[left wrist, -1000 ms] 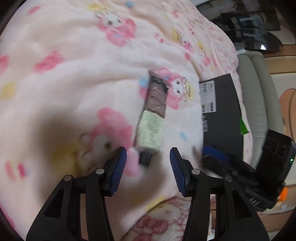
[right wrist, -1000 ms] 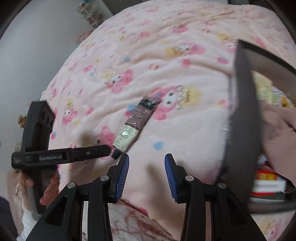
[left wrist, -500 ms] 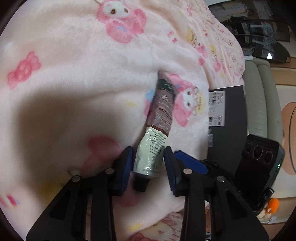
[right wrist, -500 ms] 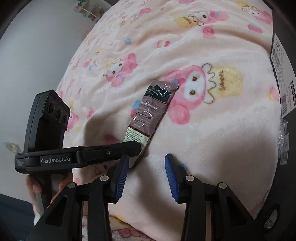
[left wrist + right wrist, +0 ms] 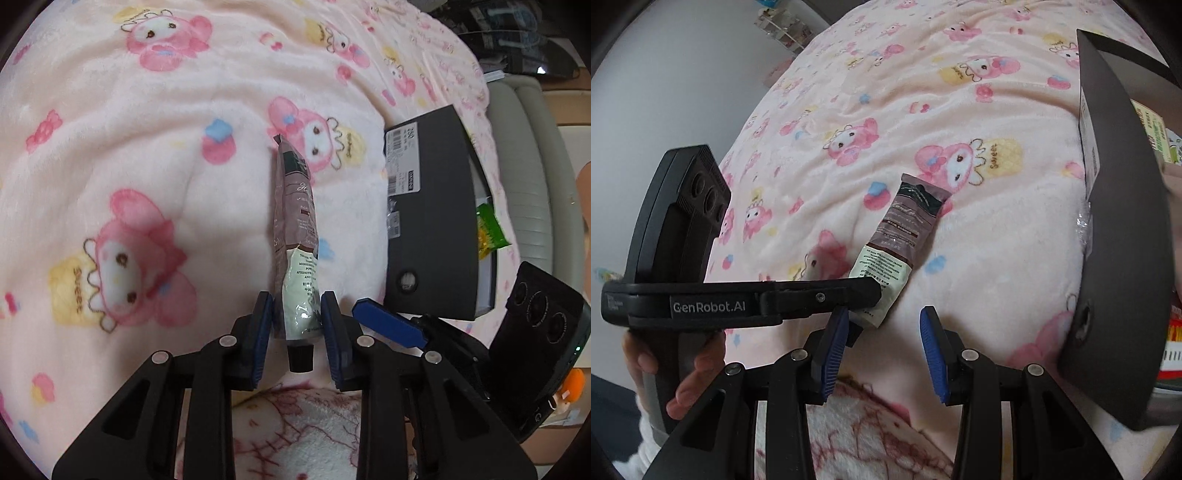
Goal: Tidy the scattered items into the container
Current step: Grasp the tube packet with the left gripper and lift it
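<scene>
I count one tube (image 5: 295,236) on the blanket (image 5: 110,110), one dark box (image 5: 436,221) at its right edge, one green packet (image 5: 489,230) inside, and my two grippers.

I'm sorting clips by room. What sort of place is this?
Probably a bedroom: a plush cartoon-print blanket covers a soft bed-like surface, with a padded headboard-like edge beside it and a small shelf by the wall.

left gripper (image 5: 877,295): grips tube (image 5: 892,254) | right gripper (image 5: 882,347): jaws apart, nothing between | box (image 5: 1123,236): right
</scene>
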A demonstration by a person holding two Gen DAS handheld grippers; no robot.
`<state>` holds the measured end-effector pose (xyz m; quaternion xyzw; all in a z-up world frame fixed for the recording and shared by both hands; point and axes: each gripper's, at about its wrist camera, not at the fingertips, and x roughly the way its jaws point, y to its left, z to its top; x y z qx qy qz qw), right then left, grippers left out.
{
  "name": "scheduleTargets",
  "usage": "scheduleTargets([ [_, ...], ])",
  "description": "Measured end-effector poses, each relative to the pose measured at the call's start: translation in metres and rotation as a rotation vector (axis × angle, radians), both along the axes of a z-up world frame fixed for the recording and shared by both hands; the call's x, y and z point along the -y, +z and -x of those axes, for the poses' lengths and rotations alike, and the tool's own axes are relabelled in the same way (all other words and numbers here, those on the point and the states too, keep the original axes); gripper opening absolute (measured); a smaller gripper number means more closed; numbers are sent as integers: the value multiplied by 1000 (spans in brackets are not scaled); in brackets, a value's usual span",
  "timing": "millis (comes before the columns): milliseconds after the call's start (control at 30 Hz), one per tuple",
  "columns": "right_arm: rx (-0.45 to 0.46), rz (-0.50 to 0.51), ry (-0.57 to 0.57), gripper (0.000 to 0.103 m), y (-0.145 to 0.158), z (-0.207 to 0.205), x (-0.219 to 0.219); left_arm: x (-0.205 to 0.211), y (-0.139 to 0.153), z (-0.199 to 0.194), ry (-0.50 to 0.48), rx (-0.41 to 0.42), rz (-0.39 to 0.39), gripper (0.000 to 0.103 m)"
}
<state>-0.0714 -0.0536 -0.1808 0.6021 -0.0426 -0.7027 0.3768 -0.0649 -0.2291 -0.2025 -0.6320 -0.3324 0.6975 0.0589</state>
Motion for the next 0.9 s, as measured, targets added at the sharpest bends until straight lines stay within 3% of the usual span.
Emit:
scheduleTargets([
  [333,-62,-7,66,40,17,-31,-26,-53,18,-13,-4,-8,-43,27],
  [633,-56,0,-102,40,23,-64,-122,-152,29,-29,-131,-31,-56,28],
  [700,-62,0,-127,43,24,-72,-143,-173,26,-29,-169,-25,-71,21],
  [800,-89,-59,-195,43,23,-80,-173,-202,28,-32,-234,-39,-133,20],
  [900,-65,-23,-263,43,20,-83,-205,-220,38,-30,-271,-76,-50,20],
])
